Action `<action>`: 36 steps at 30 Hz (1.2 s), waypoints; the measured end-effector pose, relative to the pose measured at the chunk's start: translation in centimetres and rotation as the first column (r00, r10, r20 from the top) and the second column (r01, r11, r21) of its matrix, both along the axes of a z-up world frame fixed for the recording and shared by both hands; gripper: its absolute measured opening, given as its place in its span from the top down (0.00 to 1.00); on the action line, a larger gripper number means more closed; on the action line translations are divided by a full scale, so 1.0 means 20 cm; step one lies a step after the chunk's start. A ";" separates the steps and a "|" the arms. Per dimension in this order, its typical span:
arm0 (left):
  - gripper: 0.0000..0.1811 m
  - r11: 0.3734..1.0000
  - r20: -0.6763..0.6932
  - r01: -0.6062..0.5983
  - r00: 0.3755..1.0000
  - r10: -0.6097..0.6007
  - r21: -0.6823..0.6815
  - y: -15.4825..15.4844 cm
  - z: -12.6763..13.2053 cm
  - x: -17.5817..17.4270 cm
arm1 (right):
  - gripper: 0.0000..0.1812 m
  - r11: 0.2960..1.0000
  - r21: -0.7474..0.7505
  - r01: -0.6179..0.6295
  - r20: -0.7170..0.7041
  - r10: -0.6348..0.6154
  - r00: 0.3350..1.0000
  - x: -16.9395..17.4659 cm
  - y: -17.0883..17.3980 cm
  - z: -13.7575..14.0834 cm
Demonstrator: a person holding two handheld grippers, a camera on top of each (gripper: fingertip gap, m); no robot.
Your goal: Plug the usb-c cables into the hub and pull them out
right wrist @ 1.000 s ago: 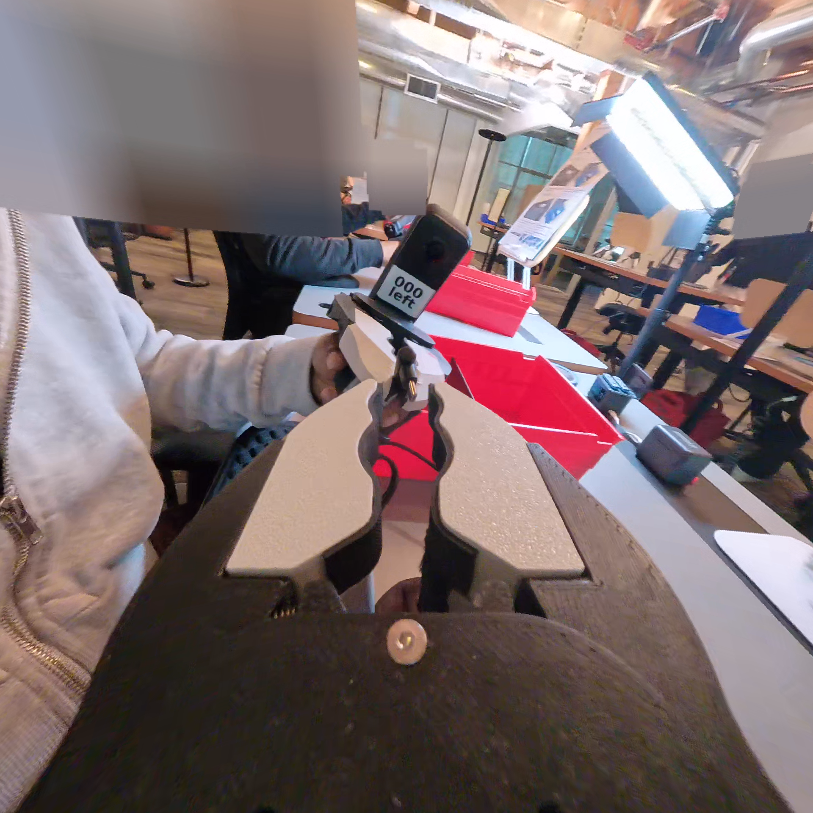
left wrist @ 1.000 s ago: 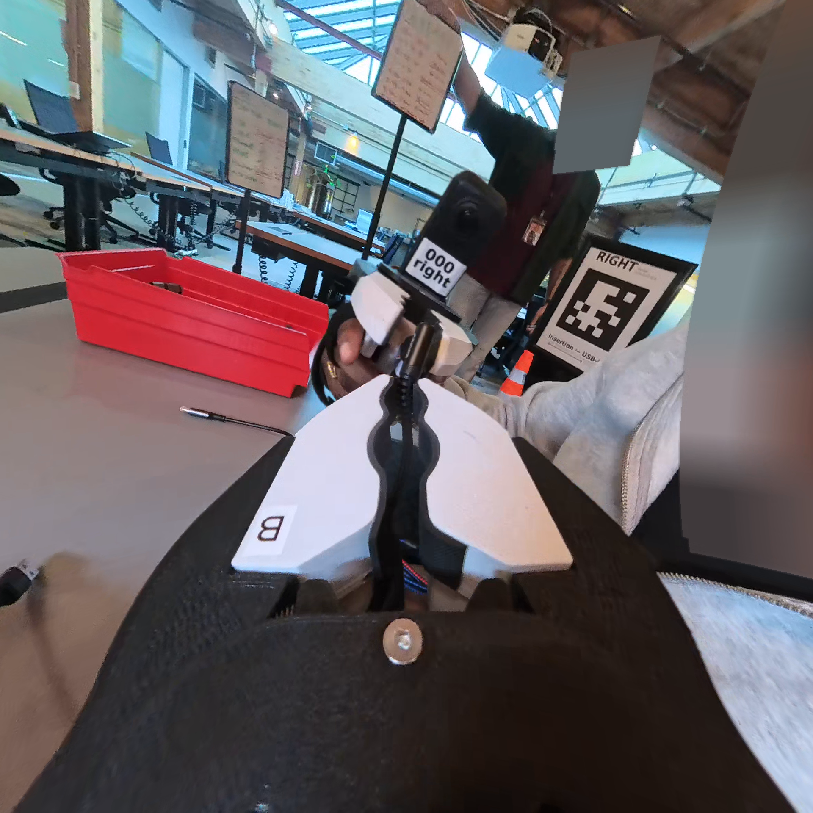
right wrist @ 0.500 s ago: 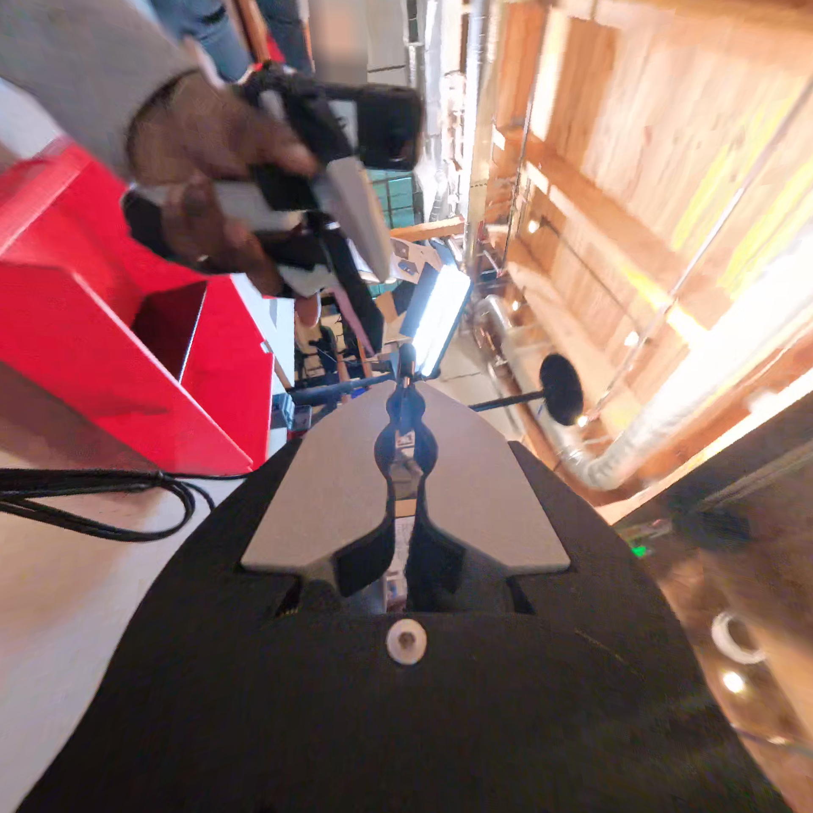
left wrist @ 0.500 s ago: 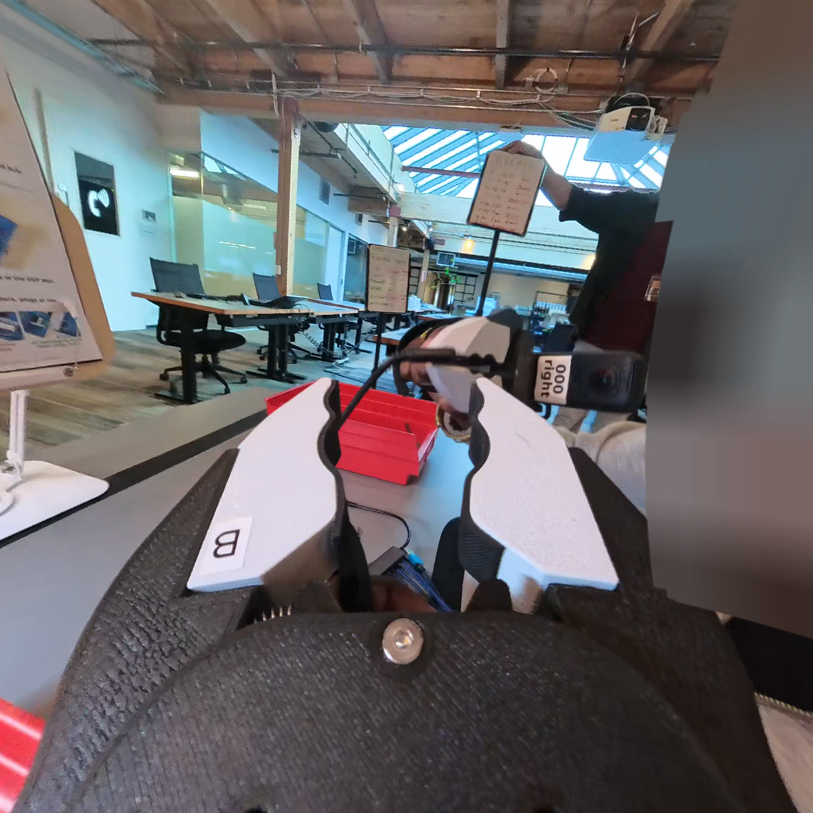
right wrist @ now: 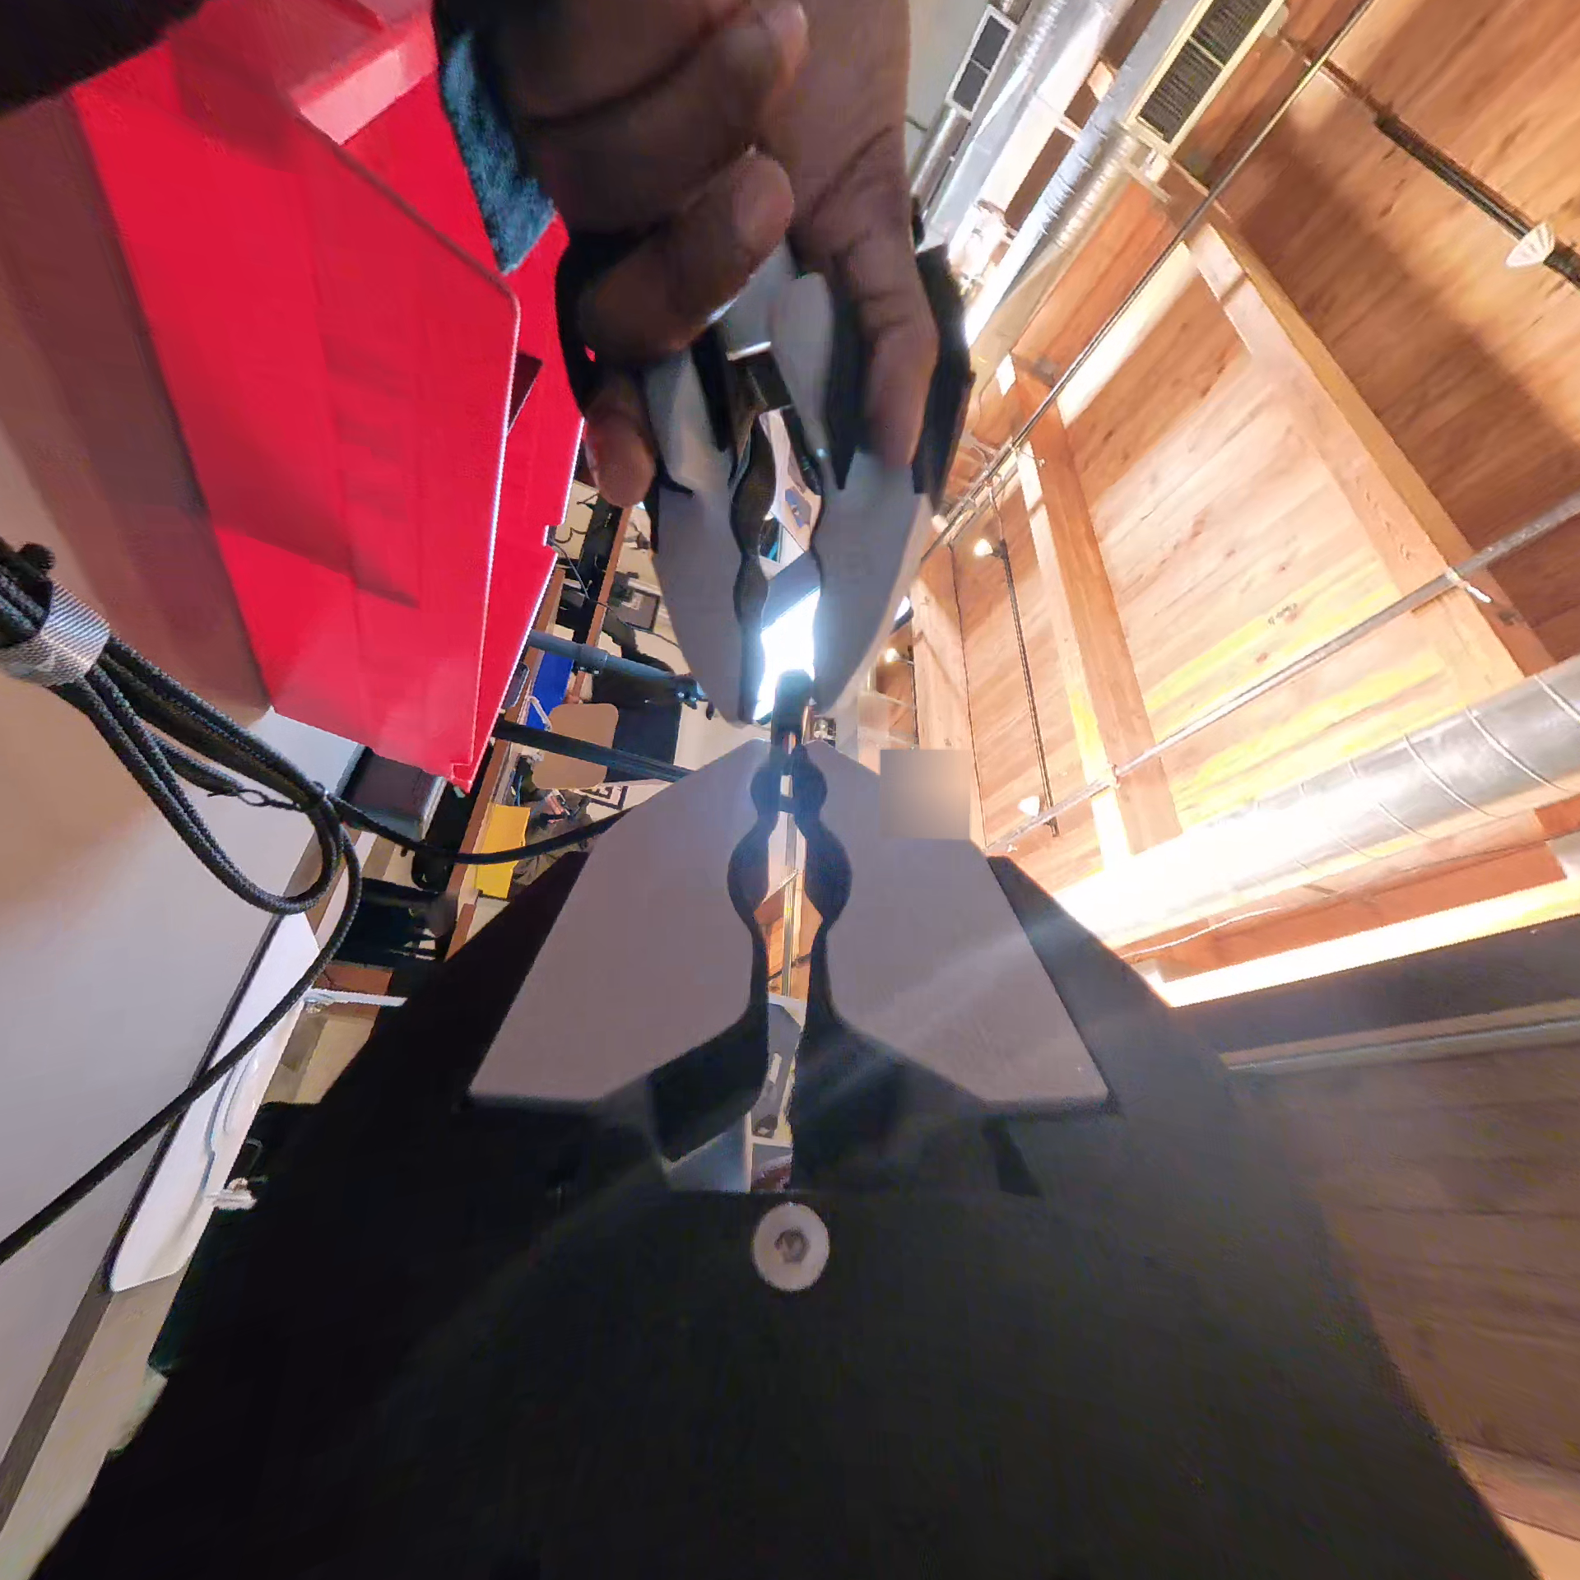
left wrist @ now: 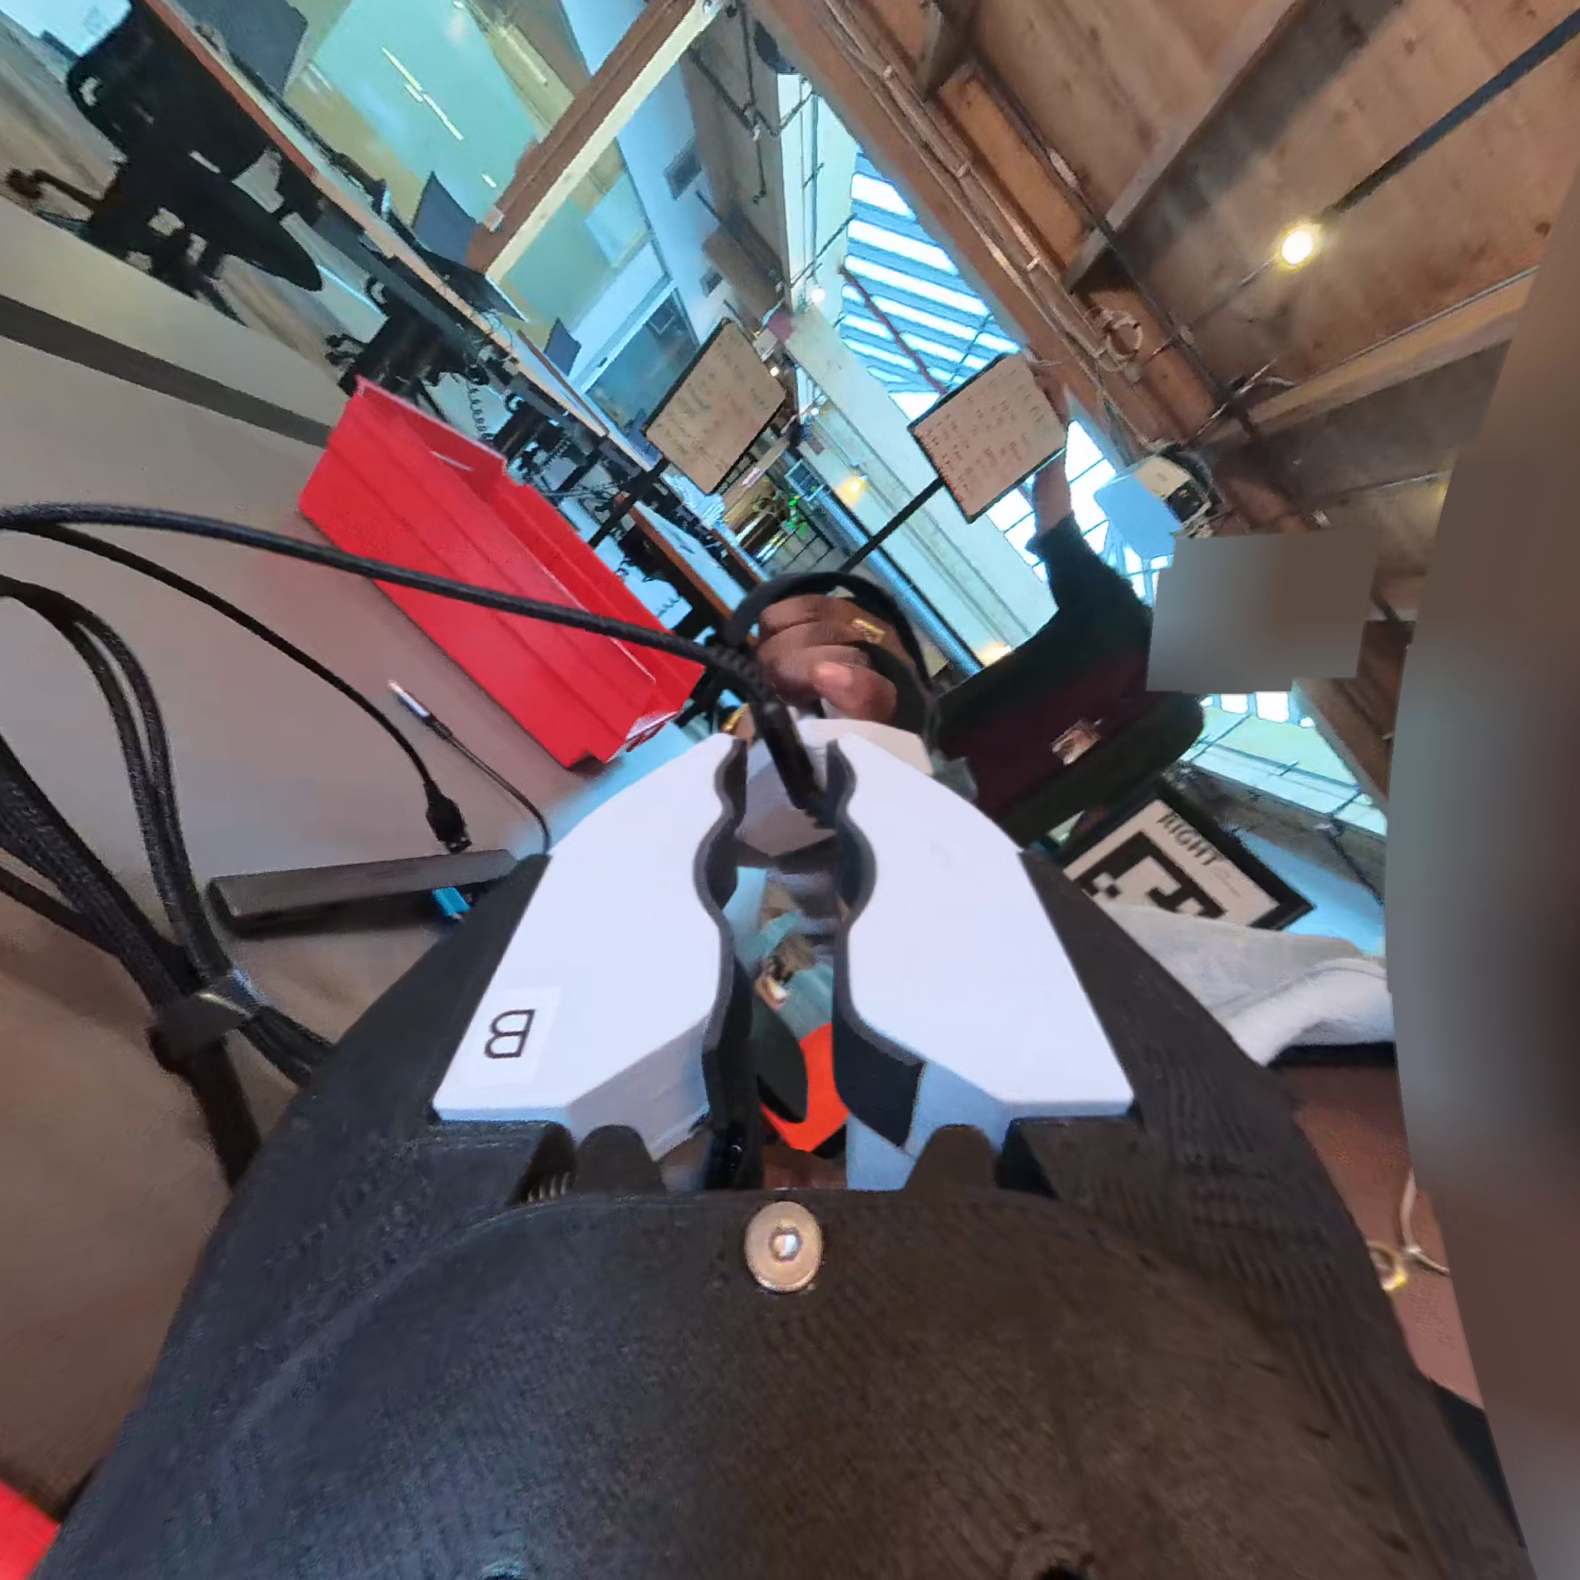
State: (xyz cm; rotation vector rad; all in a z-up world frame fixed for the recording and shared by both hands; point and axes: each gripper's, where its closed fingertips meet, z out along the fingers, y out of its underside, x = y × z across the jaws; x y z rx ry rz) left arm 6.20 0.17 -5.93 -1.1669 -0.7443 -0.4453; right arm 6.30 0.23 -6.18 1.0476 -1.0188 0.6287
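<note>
In the left wrist view, the left gripper (left wrist: 787, 791) stands partly open with a black cable (left wrist: 479, 590) plug between its tips; contact is unclear. The hub (left wrist: 359, 885) lies on the table (left wrist: 171, 744), down-left, long axis crosswise. In the right wrist view, the right gripper (right wrist: 791, 761) pinches the plug (right wrist: 791, 697), tip to tip with the left.
</note>
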 end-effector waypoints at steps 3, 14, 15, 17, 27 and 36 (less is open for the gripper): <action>0.92 0.998 0.000 0.047 0.999 -0.047 -0.034 0.03 -0.02 0.00 | 0.99 1.000 0.018 0.001 -0.007 -0.001 1.000 0.00 0.02 -0.01; 0.95 0.990 -0.102 0.074 0.991 -0.087 -0.122 0.15 -0.08 0.04 | 0.93 0.999 -0.032 0.024 0.233 -0.016 0.972 0.00 0.13 -0.06; 0.95 0.992 -0.124 0.058 0.990 -0.072 -0.116 0.15 -0.08 0.03 | 0.89 0.996 -0.076 0.039 0.350 -0.010 0.937 -0.02 0.16 -0.05; 0.95 0.995 -0.153 0.016 0.988 -0.031 -0.097 0.13 -0.06 0.02 | 0.84 0.986 -0.140 0.095 0.596 0.007 0.803 -0.08 0.22 -0.04; 0.95 0.977 -0.244 -0.130 0.966 0.086 -0.171 0.08 -0.20 -0.01 | 0.64 0.952 0.133 0.274 0.850 0.033 -0.527 -0.25 0.67 -0.32; 0.95 0.977 -0.236 -0.102 0.970 0.057 -0.185 0.10 -0.28 0.00 | 0.67 0.896 0.441 0.044 0.392 -0.148 -0.908 -0.21 0.69 -0.68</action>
